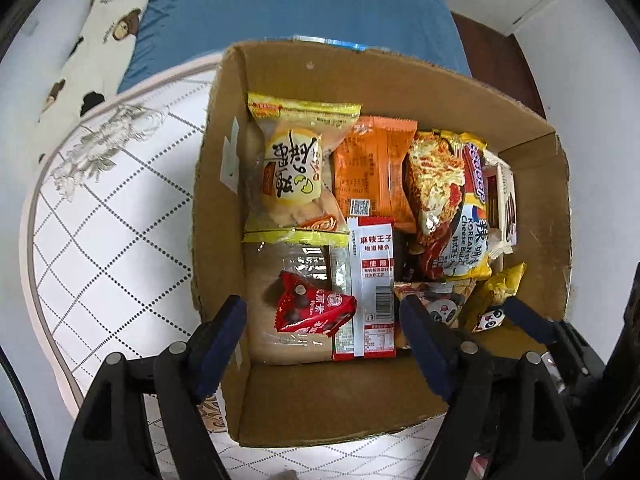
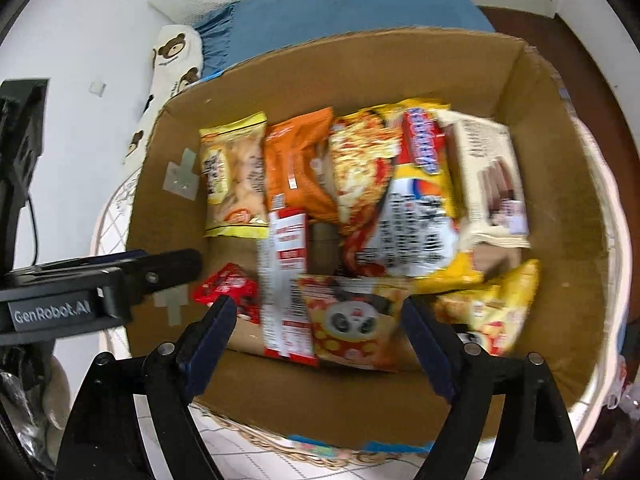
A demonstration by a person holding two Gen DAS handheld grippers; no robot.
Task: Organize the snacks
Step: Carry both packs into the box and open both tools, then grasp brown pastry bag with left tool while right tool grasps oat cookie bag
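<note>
Brown cardboard box (image 1: 532, 184): snack packets lie flat inside, packed side by side to fill the floor. My left hand-held gripper (image 1: 324, 344) hangs wide over the red chocolate packet (image 1: 314, 312); my right hand-held gripper (image 2: 320, 332) wide over the panda packet (image 2: 352, 320); neither holds anything.

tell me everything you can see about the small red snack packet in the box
The small red snack packet is a glossy, crinkled foil-like pouch with white characters and dark round pieces pictured on it. It lies flat but skewed in the near left part of the cardboard box, on top of a clear-wrapped pale package. Its right edge meets the long red-and-white strip packet. The left hand-held gripper is open above it, not touching.
</note>
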